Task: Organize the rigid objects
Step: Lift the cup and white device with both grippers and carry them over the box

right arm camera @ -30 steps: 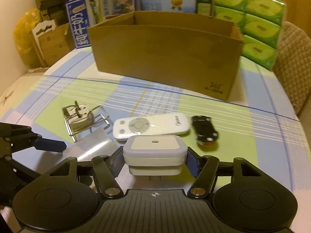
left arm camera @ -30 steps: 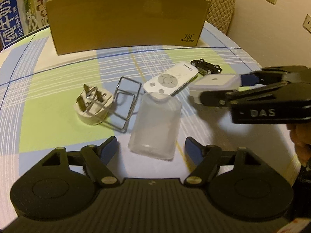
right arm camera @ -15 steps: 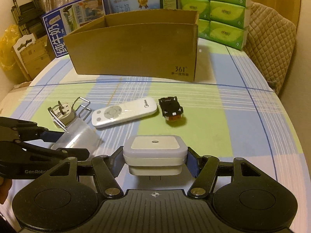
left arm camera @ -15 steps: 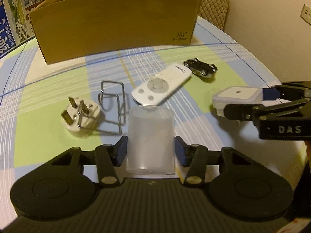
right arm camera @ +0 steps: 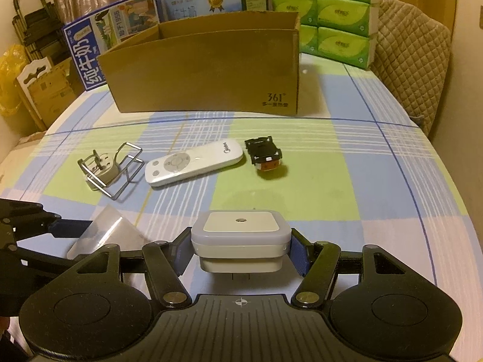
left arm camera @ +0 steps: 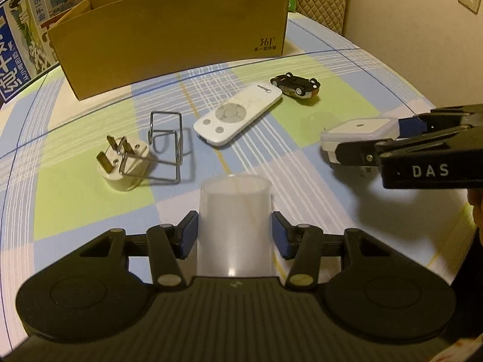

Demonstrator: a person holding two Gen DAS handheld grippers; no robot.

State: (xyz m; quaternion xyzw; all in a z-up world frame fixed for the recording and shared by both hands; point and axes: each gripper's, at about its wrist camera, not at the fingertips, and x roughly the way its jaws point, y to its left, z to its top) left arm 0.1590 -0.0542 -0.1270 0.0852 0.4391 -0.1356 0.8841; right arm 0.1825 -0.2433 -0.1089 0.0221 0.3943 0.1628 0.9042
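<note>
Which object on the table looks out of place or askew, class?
The toy car, right of the white remote, lies upside down with its wheels up. The wire stand is tipped over against the plug adapter. Nothing appears spilled or broken.

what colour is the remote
White, with grey buttons; the remote shows best in the left wrist view.

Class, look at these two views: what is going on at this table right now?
A person is tidying small items with a gripper in each hand. The left gripper has just closed on a frosted cup; the right gripper holds a white night light. On the checked tablecloth lie a remote, an overturned toy car, a plug and a wire holder. The cardboard box stands open behind them.
</note>
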